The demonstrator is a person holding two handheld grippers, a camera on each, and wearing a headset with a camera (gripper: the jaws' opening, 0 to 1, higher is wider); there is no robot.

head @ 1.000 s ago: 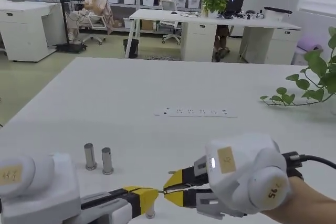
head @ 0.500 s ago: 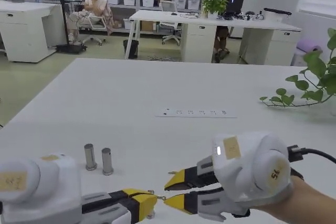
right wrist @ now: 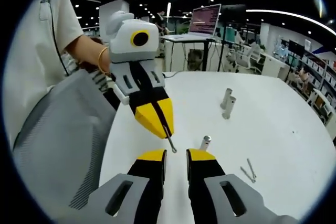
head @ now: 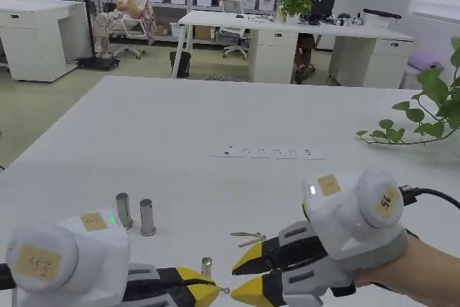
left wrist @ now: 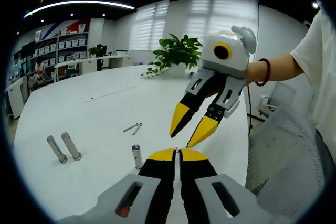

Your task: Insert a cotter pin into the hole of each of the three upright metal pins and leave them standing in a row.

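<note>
The broad white workbench top (head: 215,120) carries everything. At the bottom of the head view, the white-bodied, yellow-tipped left gripper (head: 213,294) has its jaws pinched together on a thin silver wire cotter pin (right wrist: 169,138). The wire juts out from the tips with its looped end free. Facing it, the matching right gripper (head: 237,285) has its jaws parted by a narrow gap with nothing between them. In the right gripper view the loop hangs just above that gap.

Two short grey metal cylinder pins (head: 147,217) stand upright side by side at the lower left of the head view. The third pin (head: 207,265) stands alone just beside both sets of tips. Two spare cotter pins (head: 248,236) lie flat near it, towards the middle of the frame.

The main danger looks like the wire itself. It is held only at the very tips, so an off-centre bite from the right gripper, or an early release by the left, could twist it or let it fall. A jaw sweeping sideways could topple the third pin. A lesser risk is the spare cotter pins getting nudged away.
</note>
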